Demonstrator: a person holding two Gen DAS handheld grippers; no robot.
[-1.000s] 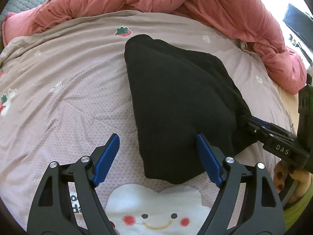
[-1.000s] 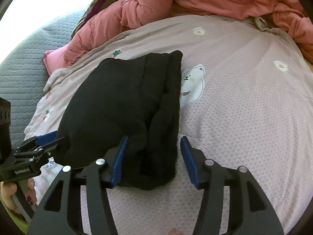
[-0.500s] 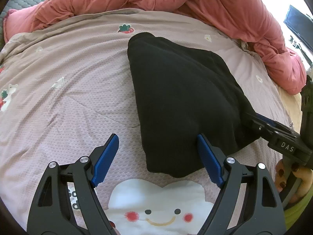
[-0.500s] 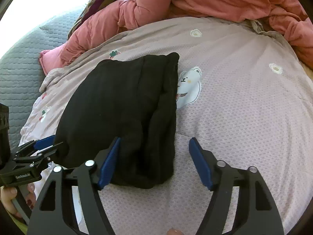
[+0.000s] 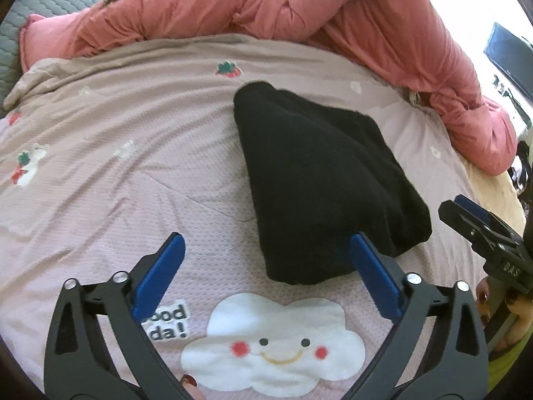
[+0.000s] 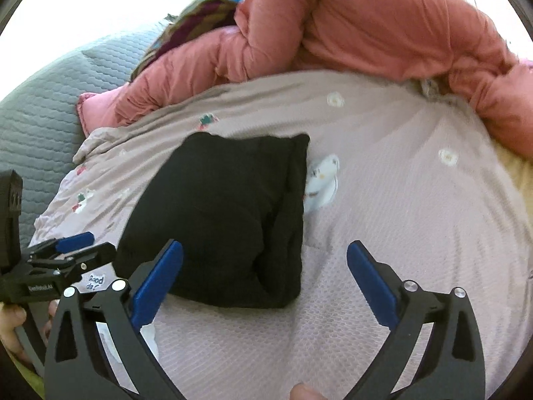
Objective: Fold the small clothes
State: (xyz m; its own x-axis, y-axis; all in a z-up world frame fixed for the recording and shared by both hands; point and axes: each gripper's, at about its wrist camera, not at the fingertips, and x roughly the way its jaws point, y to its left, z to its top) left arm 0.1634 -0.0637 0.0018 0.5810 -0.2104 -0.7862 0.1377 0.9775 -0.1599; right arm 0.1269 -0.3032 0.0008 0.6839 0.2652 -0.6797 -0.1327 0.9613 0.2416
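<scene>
Pink duvet (image 5: 383,26) bunched behind mauve printed blanket (image 5: 100,166).

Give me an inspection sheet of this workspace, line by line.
Surface: pinkish printed blanket on a bed, lightly wrinkled, cloud patch at the near edge.
Job's things: black garment lying folded into a compact stack, held by neither gripper.
Clutter: pink quilt bunched along the far side; striped cloth behind it.
Grippers: left gripper open, empty; right gripper open, empty.
Cables: nothing seen.
Surroundings: grey quilted cover; dark screen.
</scene>
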